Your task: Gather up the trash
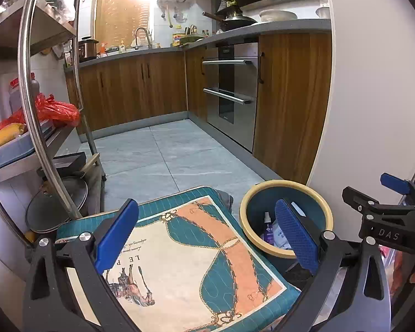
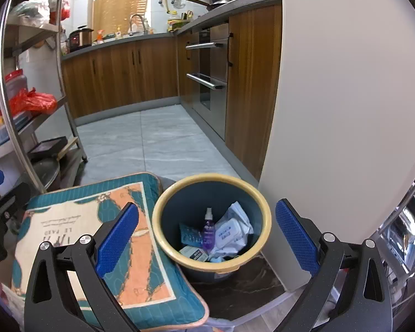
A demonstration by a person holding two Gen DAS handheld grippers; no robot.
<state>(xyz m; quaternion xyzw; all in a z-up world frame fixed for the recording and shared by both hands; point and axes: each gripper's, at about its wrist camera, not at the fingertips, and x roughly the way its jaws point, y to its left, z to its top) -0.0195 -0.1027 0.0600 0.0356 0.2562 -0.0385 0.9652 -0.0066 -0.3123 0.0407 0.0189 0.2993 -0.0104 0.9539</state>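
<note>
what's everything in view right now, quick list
bin: 1, dark blue with yellow rim, on floor right of cushion
spray bottle: 1, purple, standing in bin
wipes pack: 1, white, in bin
blue packet: 1, in bin
cushion: 1, teal, peach and cream, left of bin
red bag: 1, on metal rack
oven: 1, steel, built into wooden cabinets
left gripper: open, over cushion
right gripper: open, above bin
</note>
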